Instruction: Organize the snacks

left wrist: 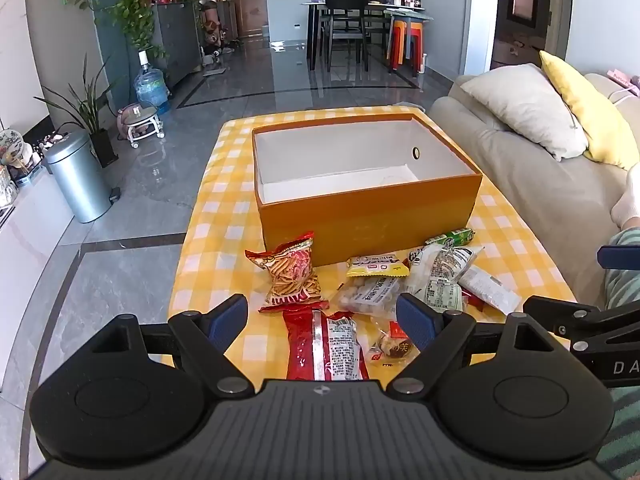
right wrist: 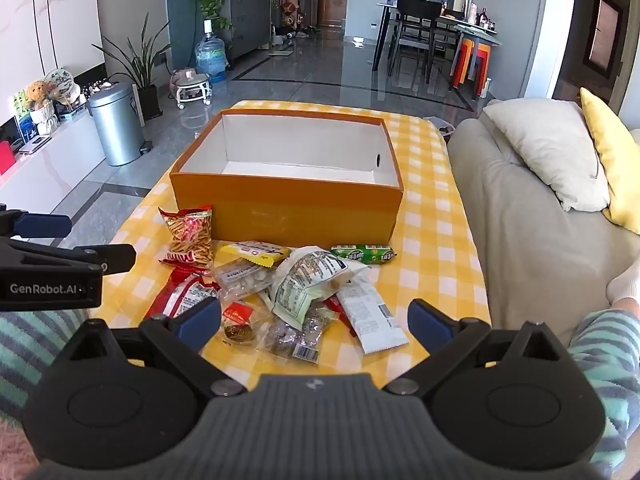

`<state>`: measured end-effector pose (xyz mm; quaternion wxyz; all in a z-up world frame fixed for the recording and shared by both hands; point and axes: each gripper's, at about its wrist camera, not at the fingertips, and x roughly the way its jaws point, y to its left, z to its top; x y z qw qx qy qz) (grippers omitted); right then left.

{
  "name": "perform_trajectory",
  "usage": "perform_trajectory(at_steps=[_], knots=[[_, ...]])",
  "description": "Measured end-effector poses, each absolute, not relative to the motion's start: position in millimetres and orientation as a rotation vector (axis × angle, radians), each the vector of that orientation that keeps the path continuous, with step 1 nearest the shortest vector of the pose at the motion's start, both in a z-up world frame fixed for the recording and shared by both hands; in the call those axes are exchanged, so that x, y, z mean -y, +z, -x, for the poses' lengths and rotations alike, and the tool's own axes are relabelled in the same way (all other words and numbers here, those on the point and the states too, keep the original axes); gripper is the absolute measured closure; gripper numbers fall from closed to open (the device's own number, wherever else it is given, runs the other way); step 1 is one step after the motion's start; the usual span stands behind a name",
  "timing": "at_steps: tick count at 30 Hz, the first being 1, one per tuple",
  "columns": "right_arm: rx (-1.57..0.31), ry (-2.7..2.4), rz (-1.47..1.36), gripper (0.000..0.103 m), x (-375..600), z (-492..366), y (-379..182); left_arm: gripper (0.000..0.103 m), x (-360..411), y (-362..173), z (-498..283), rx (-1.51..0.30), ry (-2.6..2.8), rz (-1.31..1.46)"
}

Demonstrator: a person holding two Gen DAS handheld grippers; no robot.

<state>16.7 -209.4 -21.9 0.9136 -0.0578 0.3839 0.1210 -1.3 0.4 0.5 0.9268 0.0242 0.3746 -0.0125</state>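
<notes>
Here, both tools [left wrist: 322, 320] [right wrist: 316, 322] gape above roughly nine snacks [right wrist: 304, 292], one box [left wrist: 368, 220].

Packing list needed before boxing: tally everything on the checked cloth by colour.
Red packets: 3 (one mostly hidden)
Clear packets: 3
White packets: 2
Yellow packet: 1
Green sausage: 1
Orange box: 1
Total: 11
</notes>
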Motion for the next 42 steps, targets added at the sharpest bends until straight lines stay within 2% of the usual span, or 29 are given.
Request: perform_trajectory(at_steps=[42], knots=[[-0.831,0.229,0.122,0.007,209,-23,-29,0.005,4,-6,-6,-0.823,-0.032,-0.068]])
